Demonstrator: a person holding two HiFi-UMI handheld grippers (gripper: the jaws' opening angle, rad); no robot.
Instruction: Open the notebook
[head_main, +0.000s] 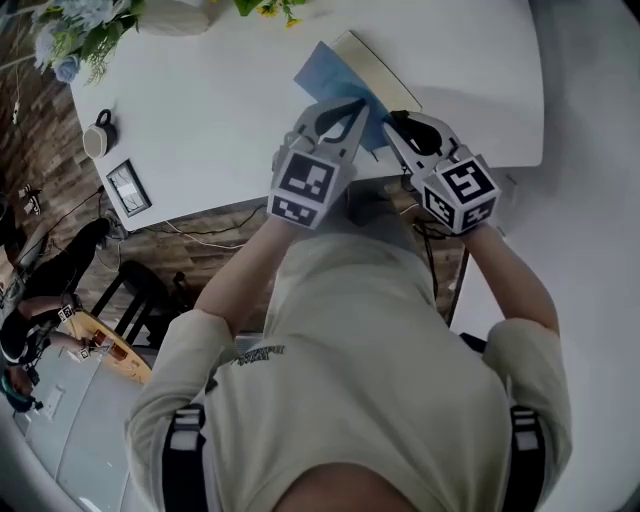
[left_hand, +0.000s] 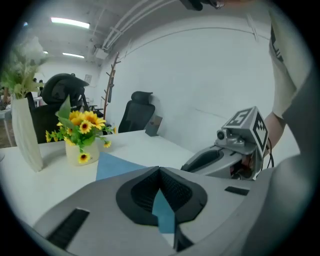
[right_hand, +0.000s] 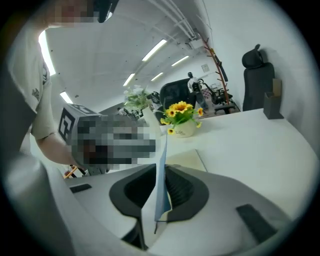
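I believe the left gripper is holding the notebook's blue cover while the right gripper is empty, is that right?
Not quite: the right gripper is not empty; it too is shut on the blue cover, as the right gripper view shows. The left gripper does hold that cover.

The head camera looks down from above the person (head_main: 380, 340) onto the left tongs (head_main: 358, 108), the right tongs (head_main: 395, 122) and the white table (head_main: 230, 110), while each tongs' camera sits close behind its jaws, looking ahead at the same yellow flowers (left_hand: 82, 122).
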